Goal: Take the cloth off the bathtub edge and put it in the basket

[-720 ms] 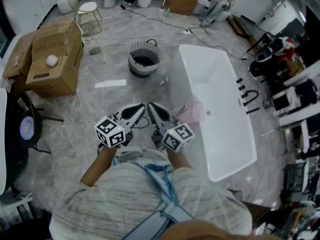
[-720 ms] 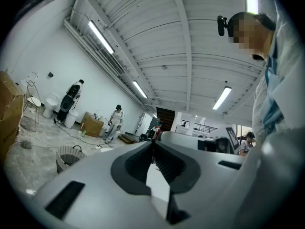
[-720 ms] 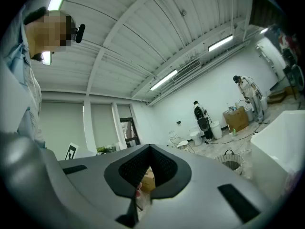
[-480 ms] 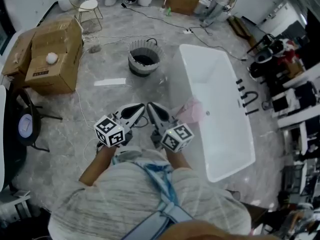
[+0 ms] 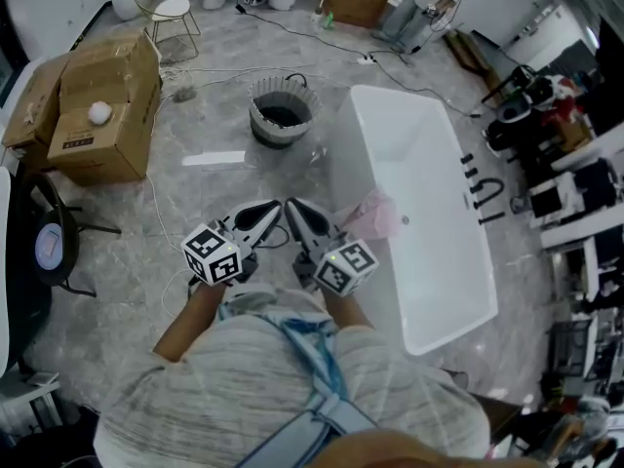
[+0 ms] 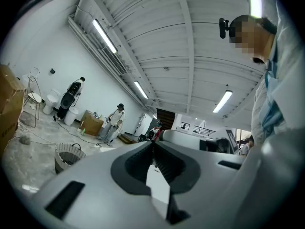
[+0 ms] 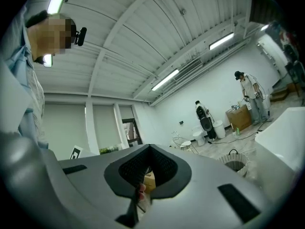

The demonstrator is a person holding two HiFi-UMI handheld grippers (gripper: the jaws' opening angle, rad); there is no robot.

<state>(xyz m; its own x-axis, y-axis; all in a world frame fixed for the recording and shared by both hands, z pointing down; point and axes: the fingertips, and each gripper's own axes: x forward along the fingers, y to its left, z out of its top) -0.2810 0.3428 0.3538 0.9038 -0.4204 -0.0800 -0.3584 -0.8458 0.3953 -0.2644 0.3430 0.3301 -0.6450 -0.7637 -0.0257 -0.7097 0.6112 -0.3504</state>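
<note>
Right, your left gripper and right gripper are both clamped shut, empty. The pink cloth drapes over the bathtub edge near the right one; it looks soft and light, so pinch a raised fold.

No wording can be read anywhere. The cardboard box at the far left carries a dark printed label, too small to read.
</note>
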